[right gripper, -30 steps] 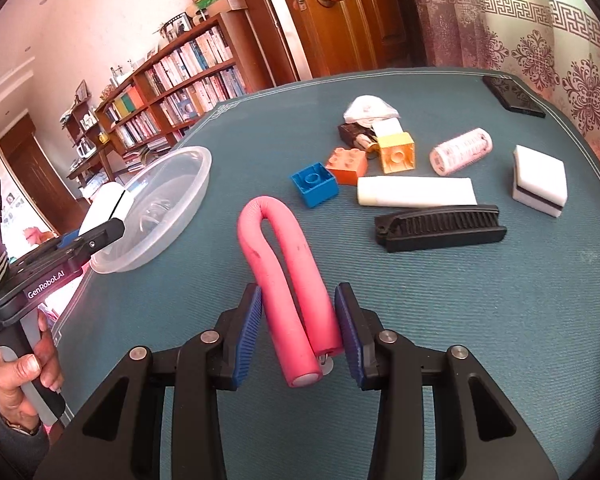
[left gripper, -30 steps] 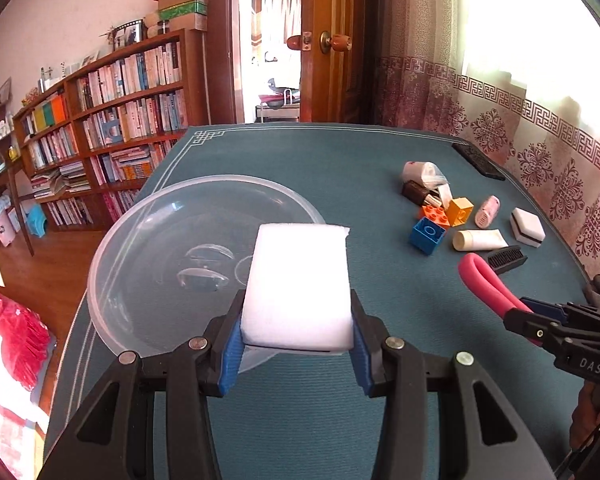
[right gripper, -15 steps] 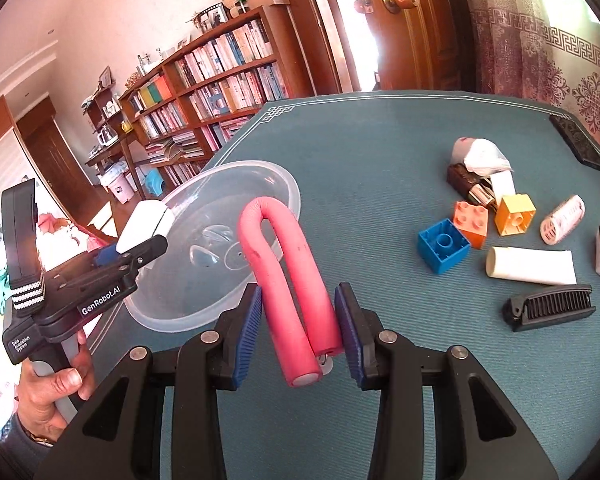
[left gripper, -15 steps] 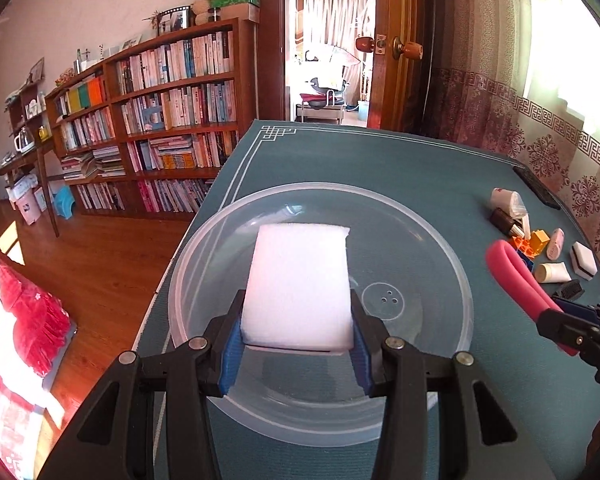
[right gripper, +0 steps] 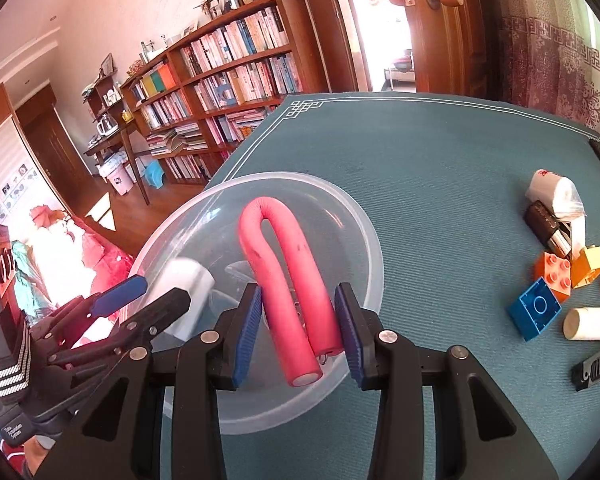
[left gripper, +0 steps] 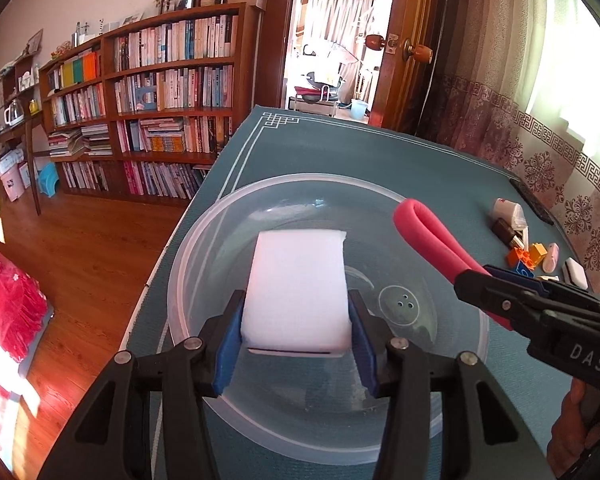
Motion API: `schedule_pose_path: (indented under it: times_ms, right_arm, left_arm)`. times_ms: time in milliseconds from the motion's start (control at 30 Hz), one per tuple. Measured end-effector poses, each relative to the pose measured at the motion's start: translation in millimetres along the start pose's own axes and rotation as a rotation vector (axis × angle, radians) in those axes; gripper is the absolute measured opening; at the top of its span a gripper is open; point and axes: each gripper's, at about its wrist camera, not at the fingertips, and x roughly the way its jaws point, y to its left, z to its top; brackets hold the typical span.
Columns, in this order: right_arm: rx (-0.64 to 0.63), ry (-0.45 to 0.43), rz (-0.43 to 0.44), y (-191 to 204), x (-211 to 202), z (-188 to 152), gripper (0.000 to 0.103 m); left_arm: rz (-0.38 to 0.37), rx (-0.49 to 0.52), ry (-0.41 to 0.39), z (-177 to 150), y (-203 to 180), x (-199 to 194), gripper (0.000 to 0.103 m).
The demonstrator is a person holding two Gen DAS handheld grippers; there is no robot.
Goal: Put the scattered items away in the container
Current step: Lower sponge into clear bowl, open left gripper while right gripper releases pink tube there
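Over the clear bowl point(left gripper: 188, 264), my left tool point(left gripper: 296, 344) grips a white sponge block point(left gripper: 298, 288); my right tool point(right gripper: 296, 332) clamps a bent pink foam roller point(right gripper: 284, 272).

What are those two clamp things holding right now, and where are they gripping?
The left hand-held gripper pinches a white sponge block by its near end; the right hand-held gripper squeezes a bent pink foam roller near its two ends.

Between the left gripper point(left gripper: 296, 344)'s ribbed blue pads sits a white sponge block point(left gripper: 298, 292), matt and finely porous, above a clear glossy plastic bowl point(left gripper: 204, 248). The right gripper point(right gripper: 298, 332), matt black plastic with bright metal rivets, pinches a bent pink foam tube point(right gripper: 288, 276), soft and matt with small dark marks. Under both lies a teal tablecloth point(right gripper: 440, 184) of ribbed woven cloth, and right of the right gripper lie glossy plastic bricks point(right gripper: 540, 300)
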Motion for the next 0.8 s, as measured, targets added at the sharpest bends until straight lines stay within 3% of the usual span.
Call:
schedule_pose_path:
  times_ms: [67,400,667,800]
  right_arm:
    - [0.004,0.004,-0.001,1,8,4,0.041]
    - [0.03,0.01,0.033,-4,28,4,0.045]
    - [0.025,-0.058,0.016,-9,7,0,0.045]
    - [0.039,-0.072,0.038,-16,-4,-4,0.046]
  left_arm:
    - [-0.007,-0.018,-0.009,0,3,-2,0.079]
    - [0.015,-0.016,-0.033,4,4,-8,0.084]
    - [0.061,-0.005,-0.054,4,1,-10,0.088]
    - [0.057,0.006,-0.061,4,-3,-11,0.096]
